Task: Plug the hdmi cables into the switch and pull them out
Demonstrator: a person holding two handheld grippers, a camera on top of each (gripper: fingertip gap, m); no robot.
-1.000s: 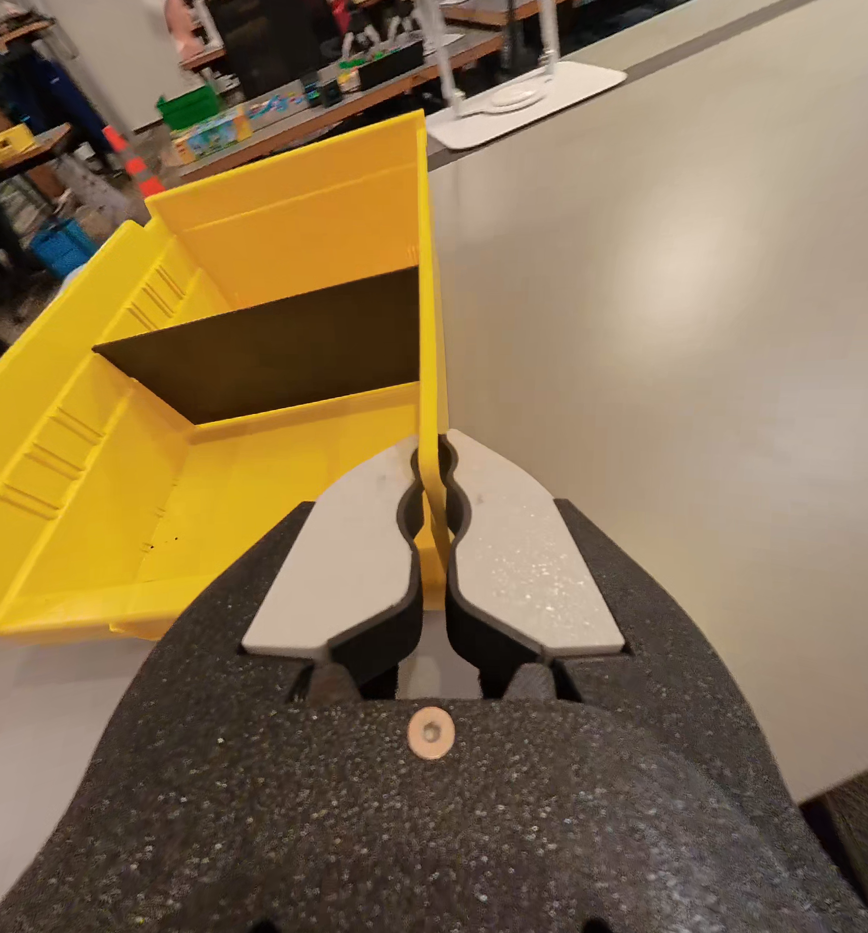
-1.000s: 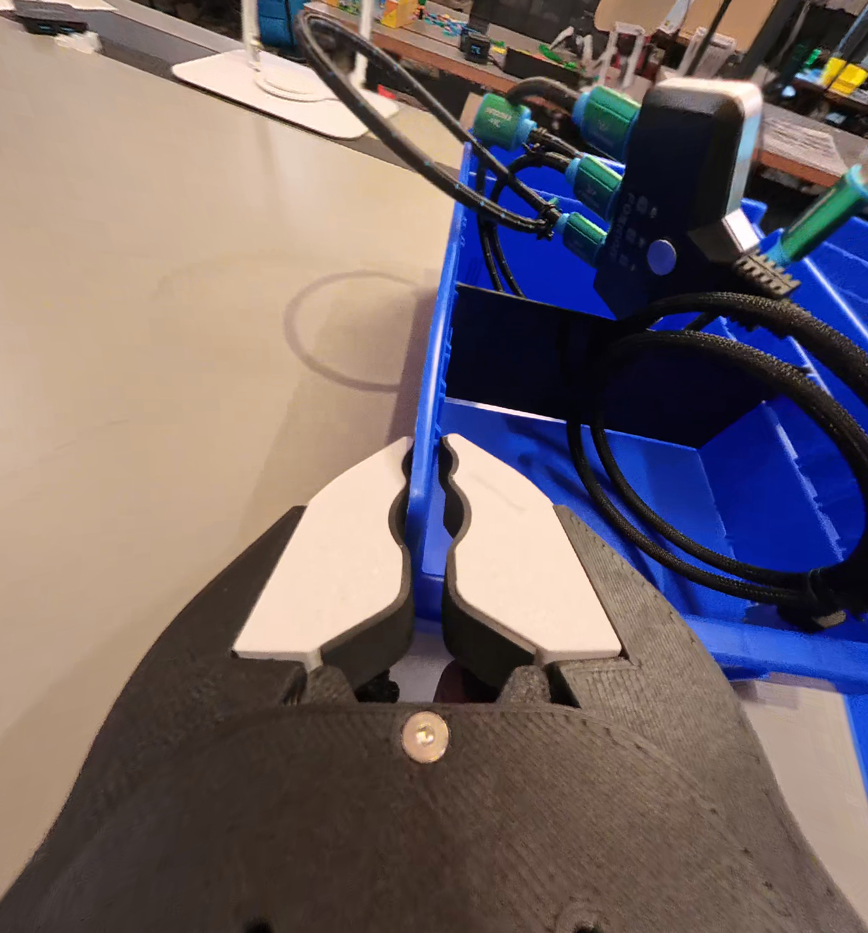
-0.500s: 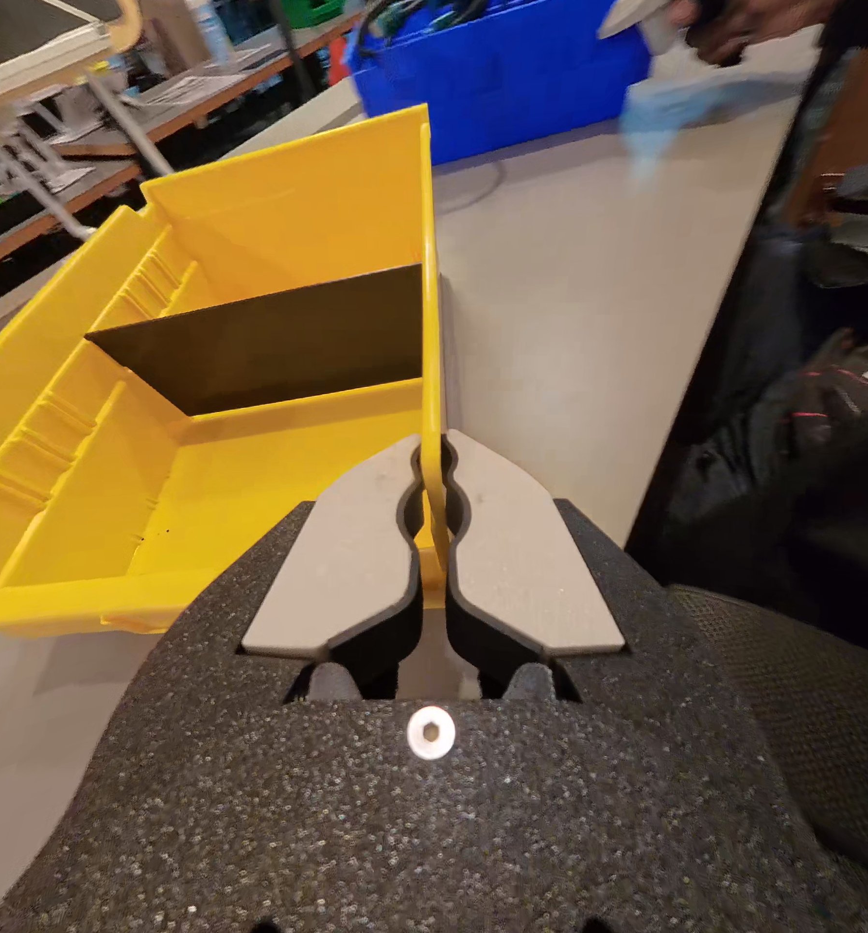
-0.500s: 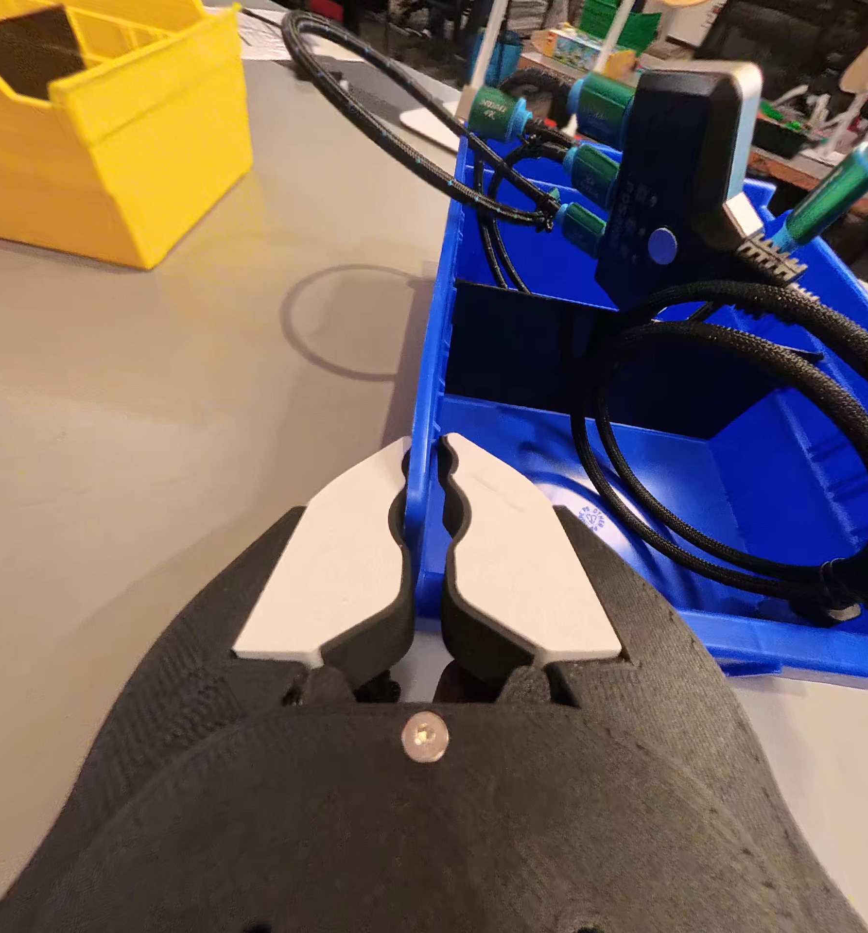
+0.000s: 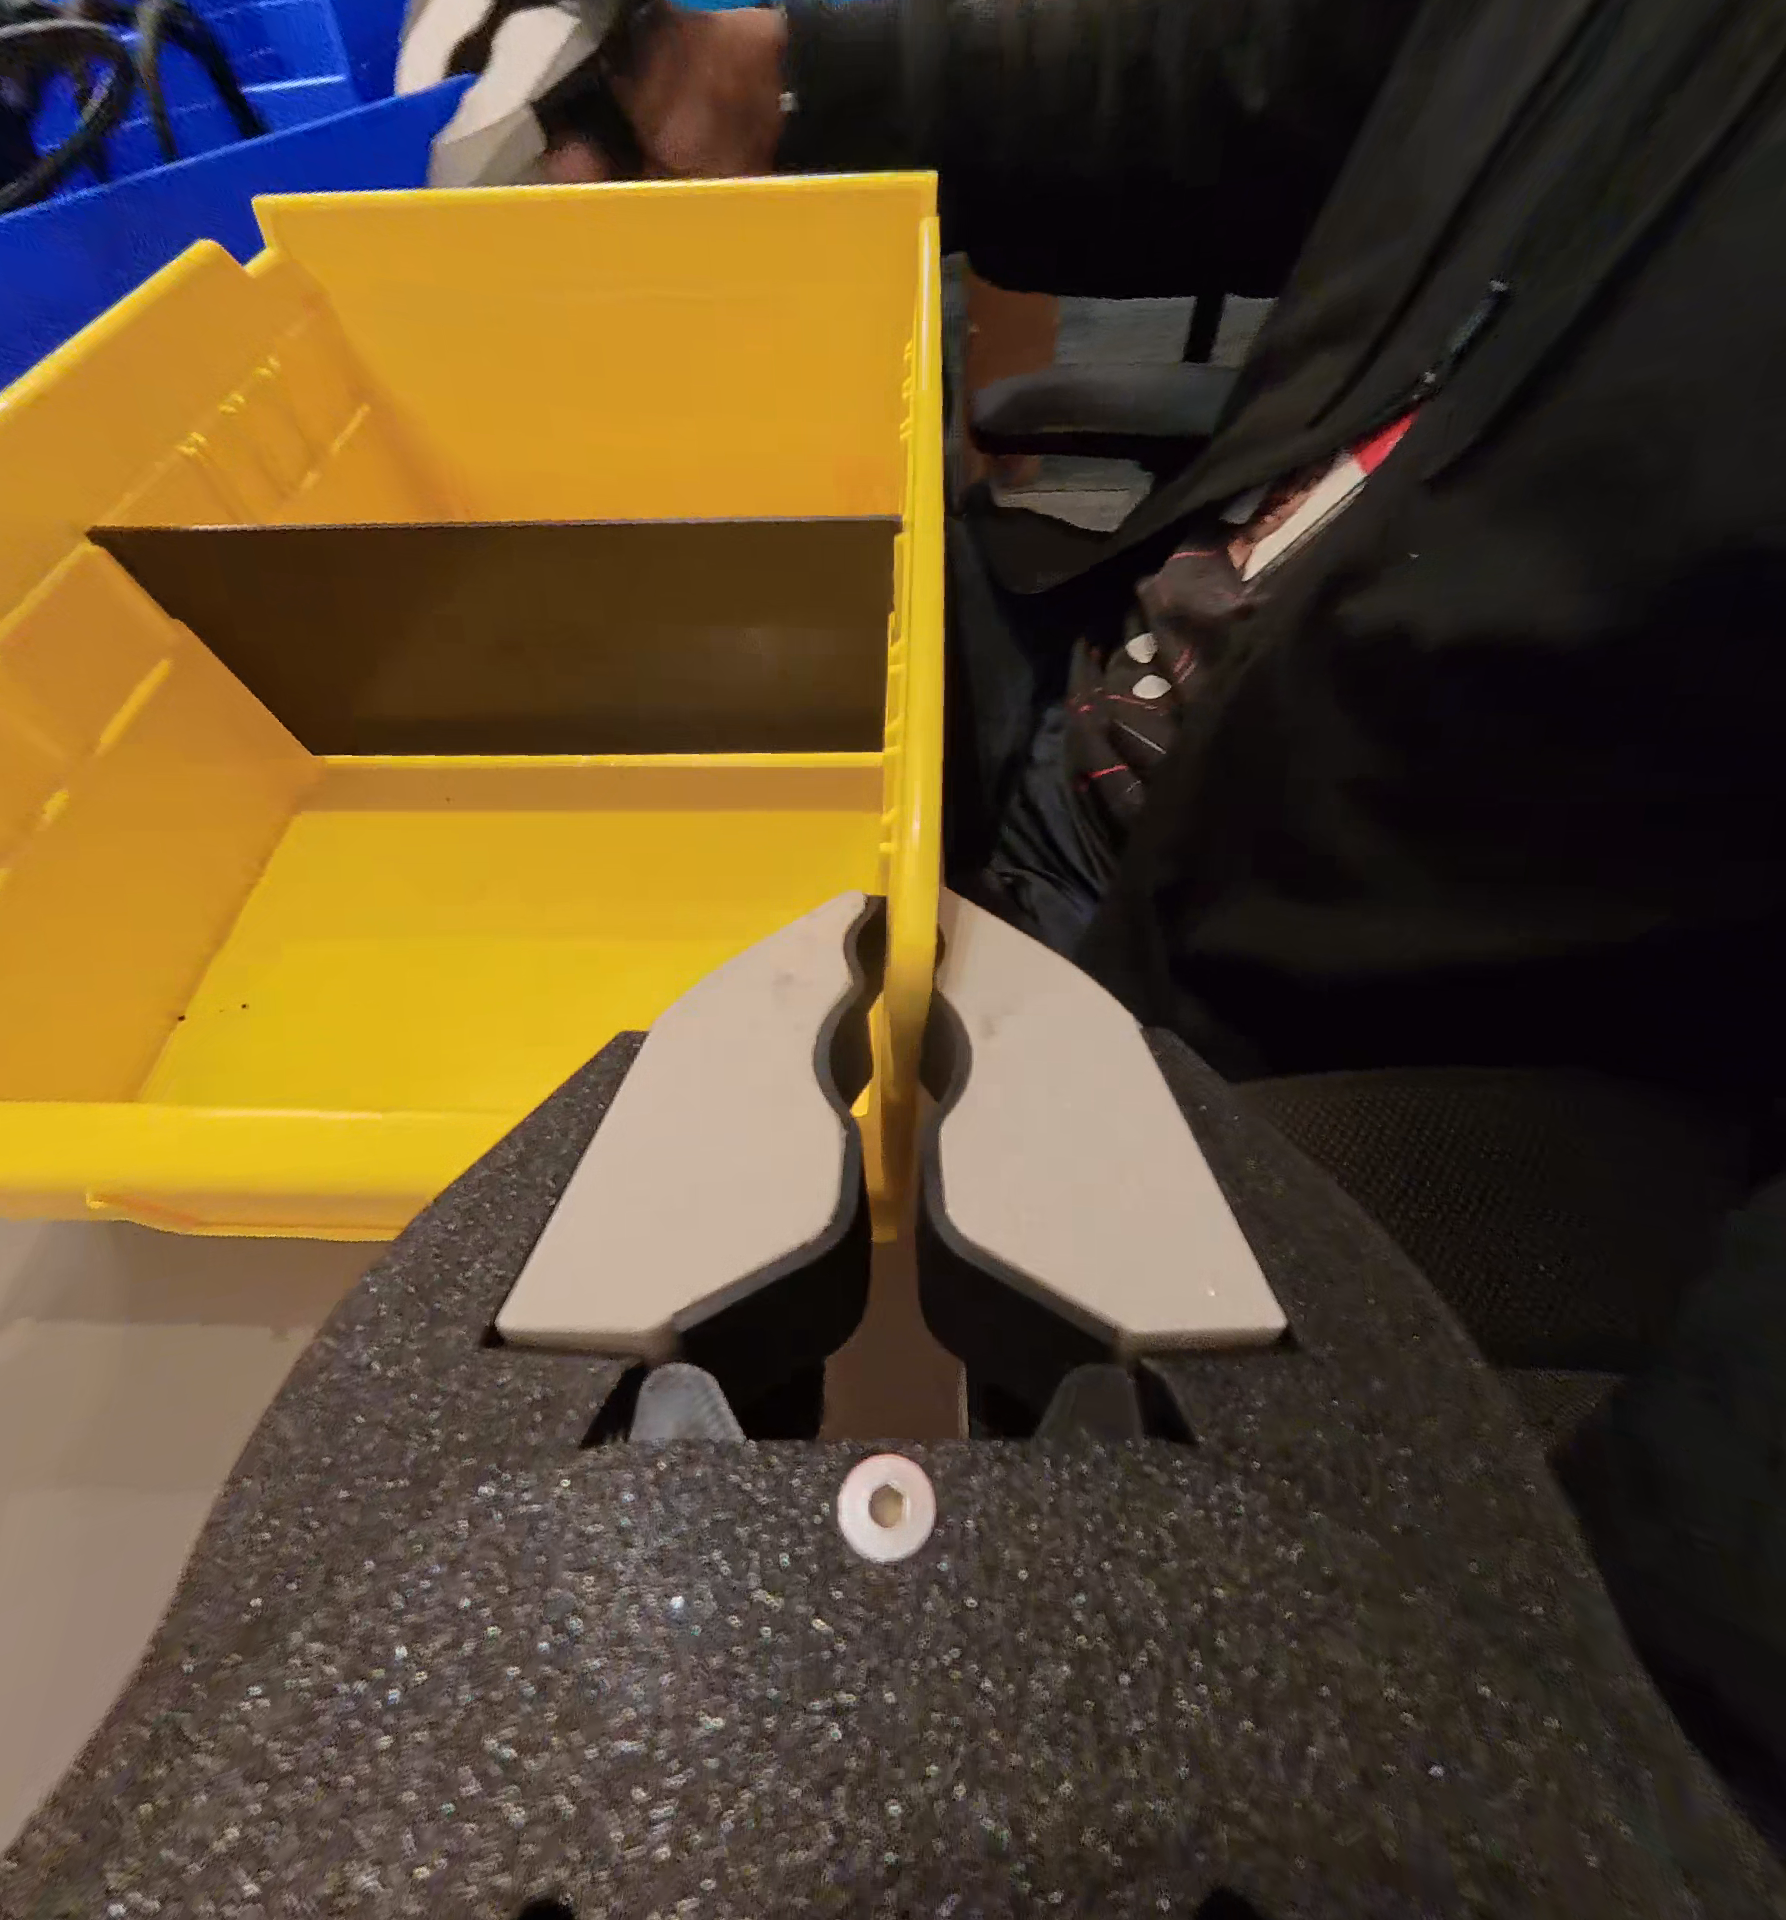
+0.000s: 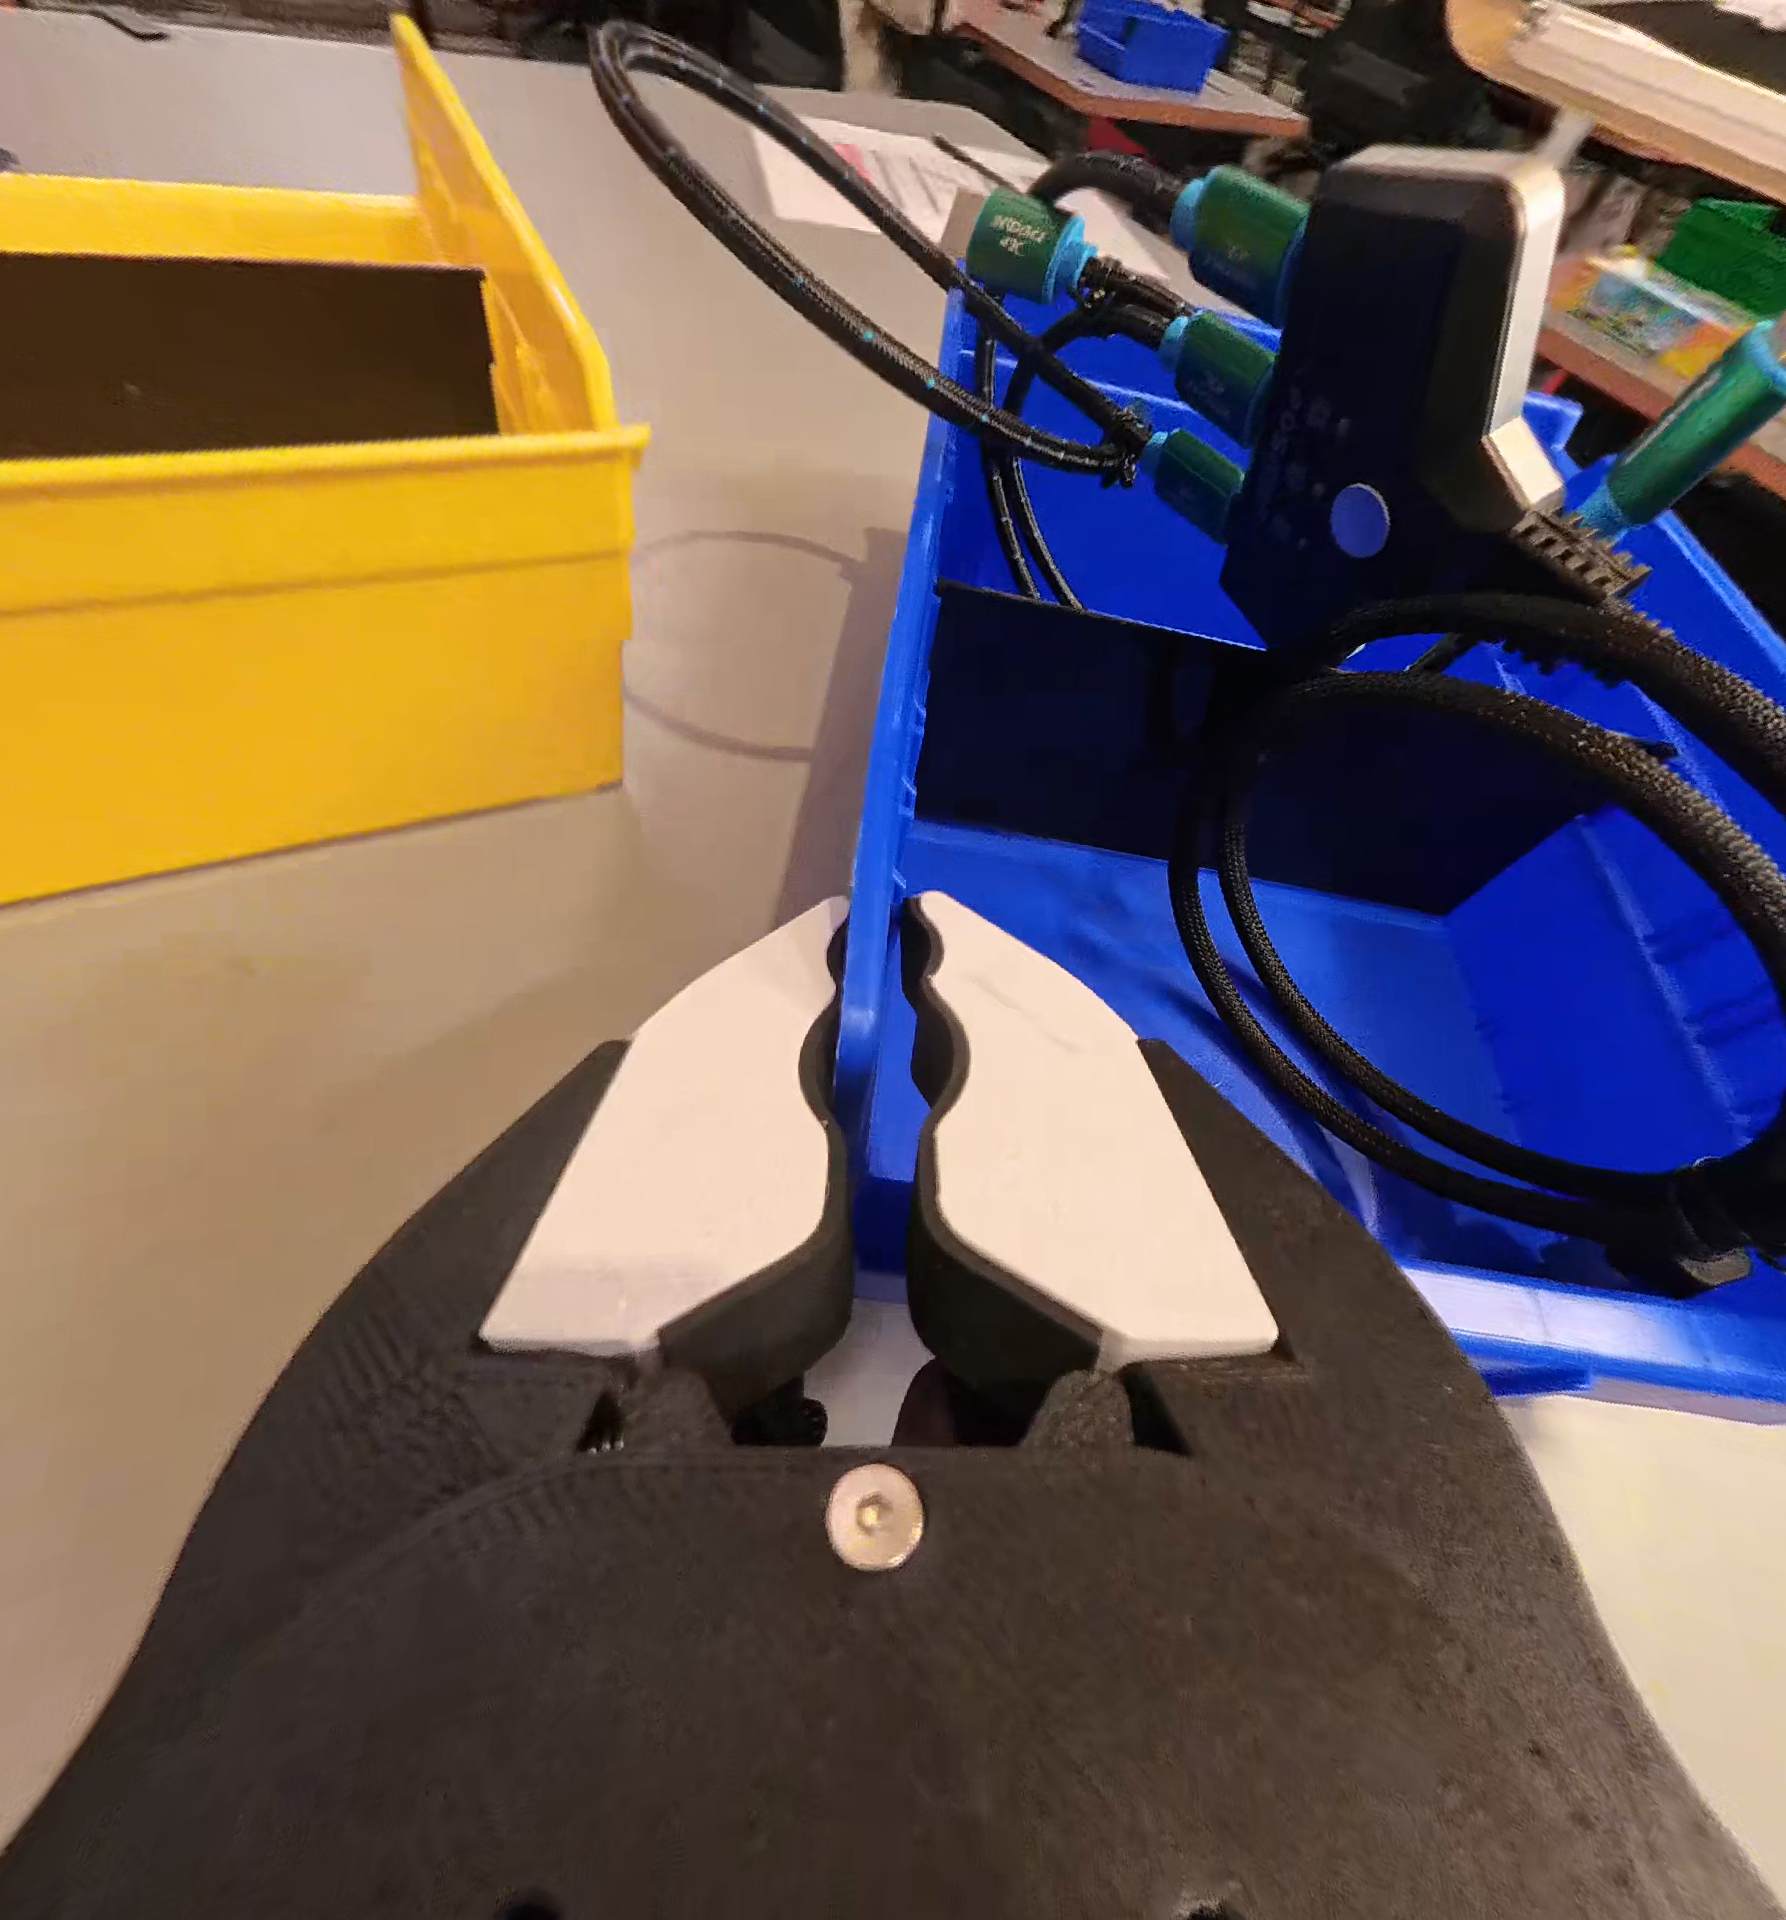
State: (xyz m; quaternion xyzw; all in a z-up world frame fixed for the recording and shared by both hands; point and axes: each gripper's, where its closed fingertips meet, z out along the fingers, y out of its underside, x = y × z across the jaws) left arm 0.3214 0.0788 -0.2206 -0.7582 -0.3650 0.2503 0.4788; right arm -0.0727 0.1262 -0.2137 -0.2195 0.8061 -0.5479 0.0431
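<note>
My left gripper (image 5: 907, 916) is shut on the right wall of an empty yellow bin (image 5: 598, 343) with a black divider (image 5: 515, 634). My right gripper (image 6: 873, 914) is shut on the left wall of a blue bin (image 6: 884, 727). In that bin a black HDMI switch (image 6: 1377, 343) leans up with three green-ended plugs (image 6: 1216, 364) in its side. Two more green plugs (image 6: 1024, 244) hang loose. Black braided cable coils (image 6: 1195, 914) fill the bin's right part.
The yellow bin (image 6: 276, 665) stands left of the blue bin on the grey table (image 6: 245, 1143). In the left wrist view the blue bin (image 5: 89, 260) lies beyond the yellow one, and a person in black clothing (image 5: 1491, 520) sits to the right. Cluttered workbenches (image 6: 1647, 312) stand behind. Left tips to right tips: about 40 cm.
Both grippers keep their grip on the bin walls. The left view has swung right, from the table toward the person. The yellow bin has come closer to the blue bin in the right view.
</note>
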